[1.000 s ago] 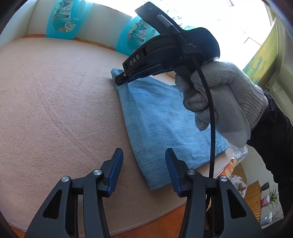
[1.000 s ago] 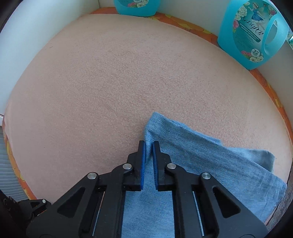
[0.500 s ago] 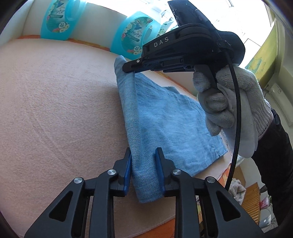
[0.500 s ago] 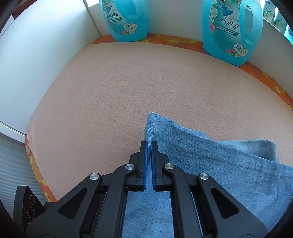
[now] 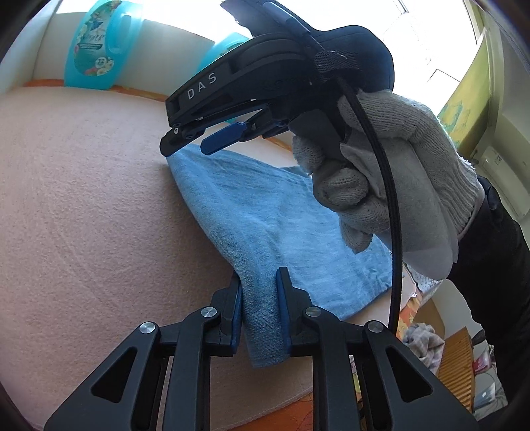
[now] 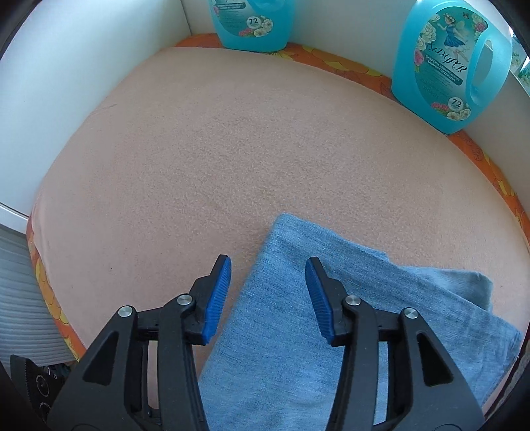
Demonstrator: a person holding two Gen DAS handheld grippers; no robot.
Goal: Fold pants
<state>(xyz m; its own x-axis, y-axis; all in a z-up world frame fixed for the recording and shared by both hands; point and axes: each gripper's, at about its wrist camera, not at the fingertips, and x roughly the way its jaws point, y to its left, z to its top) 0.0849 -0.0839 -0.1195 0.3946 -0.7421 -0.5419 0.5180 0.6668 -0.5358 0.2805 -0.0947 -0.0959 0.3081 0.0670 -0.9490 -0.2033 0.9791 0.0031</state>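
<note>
The light blue denim pants point(image 5: 265, 225) lie folded on the pink blanket point(image 5: 82, 215). My left gripper point(image 5: 258, 291) is shut on the near corner of the pants' folded edge. My right gripper point(image 6: 268, 281) is open and empty, its jaws wide apart just above the far end of the pants point(image 6: 291, 315). It also shows in the left wrist view point(image 5: 188, 146), held by a gloved hand point(image 5: 391, 185), jaws apart over the pants' far corner.
Two turquoise detergent jugs point(image 6: 447, 59) point(image 6: 251, 20) stand along the back wall. An orange patterned edge point(image 6: 364, 71) borders the blanket. White walls enclose the left and back sides. Beyond the right edge, clutter shows on the floor point(image 5: 427, 338).
My right gripper has opened and let go of the pants' far corner, which now lies flat on the blanket. My left gripper stays shut on the near corner.
</note>
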